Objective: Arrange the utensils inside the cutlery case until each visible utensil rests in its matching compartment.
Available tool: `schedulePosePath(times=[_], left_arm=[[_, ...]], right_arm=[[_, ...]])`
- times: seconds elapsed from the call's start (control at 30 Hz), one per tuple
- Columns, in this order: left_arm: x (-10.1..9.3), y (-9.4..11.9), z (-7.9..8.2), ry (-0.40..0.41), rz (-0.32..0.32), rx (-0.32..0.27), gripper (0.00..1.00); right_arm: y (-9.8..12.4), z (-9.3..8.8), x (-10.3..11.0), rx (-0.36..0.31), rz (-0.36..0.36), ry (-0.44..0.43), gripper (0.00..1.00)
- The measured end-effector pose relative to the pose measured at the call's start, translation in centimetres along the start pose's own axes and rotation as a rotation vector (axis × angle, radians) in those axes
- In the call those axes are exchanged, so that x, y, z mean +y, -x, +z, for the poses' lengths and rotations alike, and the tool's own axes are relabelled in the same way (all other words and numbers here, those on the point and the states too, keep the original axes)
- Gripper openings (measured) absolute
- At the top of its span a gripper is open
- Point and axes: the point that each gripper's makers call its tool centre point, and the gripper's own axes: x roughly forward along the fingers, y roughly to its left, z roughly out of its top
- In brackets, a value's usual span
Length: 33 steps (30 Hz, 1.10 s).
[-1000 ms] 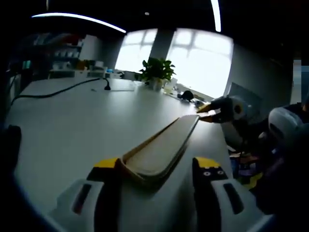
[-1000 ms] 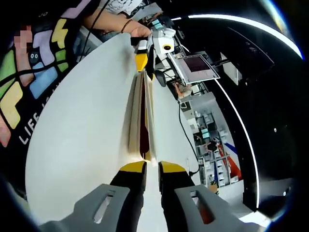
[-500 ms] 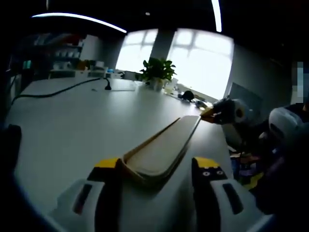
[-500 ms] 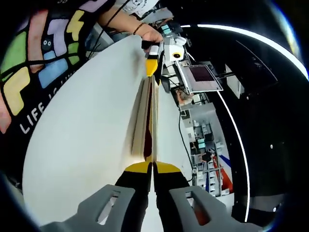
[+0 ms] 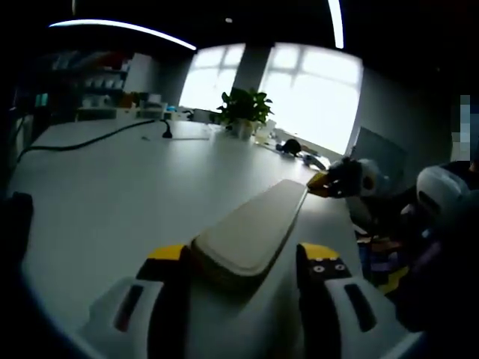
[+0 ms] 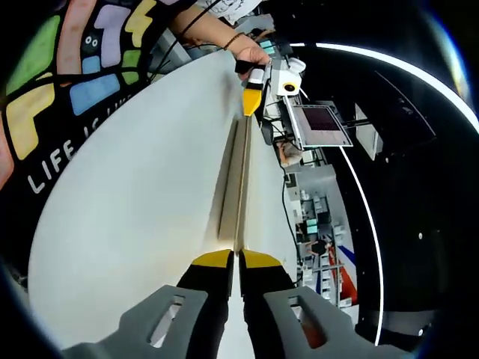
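Note:
The beige cutlery case (image 5: 251,232) lies closed and flat on the white table (image 5: 112,194), running away from me. No utensils show. My left gripper (image 5: 241,258) is open, its yellow-tipped jaws standing either side of the case's near end. My right gripper (image 5: 329,183) meets the case's far end. In the right gripper view the case (image 6: 236,179) appears as a thin edge-on slab. My right gripper (image 6: 228,260) is shut on the case's near edge, and the left gripper (image 6: 253,97) sits at the other end.
A potted plant (image 5: 243,108) and a black cable (image 5: 90,142) sit at the far side of the table near bright windows. A person in a colourful shirt (image 6: 67,82) stands along the table edge, a hand (image 6: 251,52) on the left gripper. A screen (image 6: 318,123) stands beyond.
The case's lid has come down: the open gap and the dark red inside seen earlier are gone. The right gripper's jaws have drawn together at the case's end.

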Motion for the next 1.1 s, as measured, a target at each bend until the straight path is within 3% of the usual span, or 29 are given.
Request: schedulePosePath(times=[0.13,0.47,0.83,1.1], left_arm=[[0.3,-0.1,0.0,0.003,0.010,-0.003,0.56],[0.6,-0.1,0.0,0.013,0.029,-0.008,0.47],[0.6,-0.2,-0.1,0.020,0.024,-0.009,0.47],[0.6,-0.3,-0.1,0.020,0.021,-0.011,0.47]], right_arm=[[-0.3,-0.3,0.3,0.011,0.027,-0.073,0.03],[-0.7,-0.8,0.2,0.017,0.050,-0.116,0.03],[0.3,-1.0,-0.8,-0.029,0.093,-0.191,0.06],[0.1,-0.2,-2.8,-0.107,0.180,-0.396,0.06]])
